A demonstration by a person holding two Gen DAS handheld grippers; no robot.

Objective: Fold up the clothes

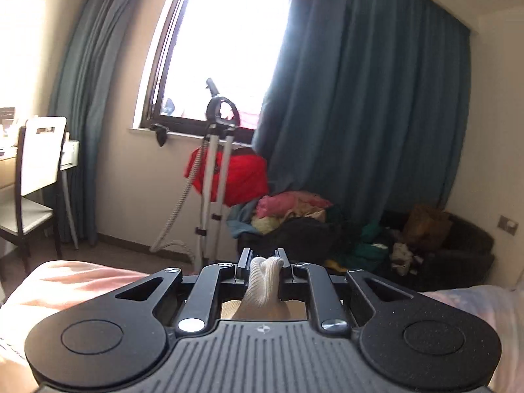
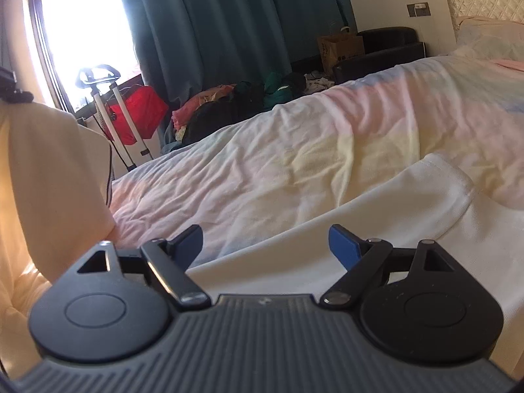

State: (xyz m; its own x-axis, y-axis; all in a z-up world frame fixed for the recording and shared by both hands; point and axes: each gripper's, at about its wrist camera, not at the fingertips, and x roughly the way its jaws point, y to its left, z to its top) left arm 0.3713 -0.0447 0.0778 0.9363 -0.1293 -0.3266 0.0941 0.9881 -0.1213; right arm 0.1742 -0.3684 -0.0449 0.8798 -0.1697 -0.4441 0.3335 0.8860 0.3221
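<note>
While the left gripper point(image 1: 264, 263) is clamped on a bunched fold of white cloth point(image 1: 262, 281), its jaws narrow around the knit edge, the right gripper point(image 2: 266, 245) stands wide with nothing between its blue pads point(image 2: 344, 245). Just beyond the right fingers, a white garment point(image 2: 376, 216) lies spread on the bed point(image 2: 262, 170), touching the rumpled pastel sheet. At the left edge of the right view, more cream fabric point(image 2: 55, 190) hangs lifted; whether it belongs to the same garment cannot be told. Past the bed, a steamer stand point(image 1: 214, 177) rises beside a red bag point(image 1: 242, 173). A clothes pile point(image 1: 294, 216) lies on the floor under teal curtains point(image 1: 360, 98), near a dark sofa point(image 1: 458, 245).
</note>
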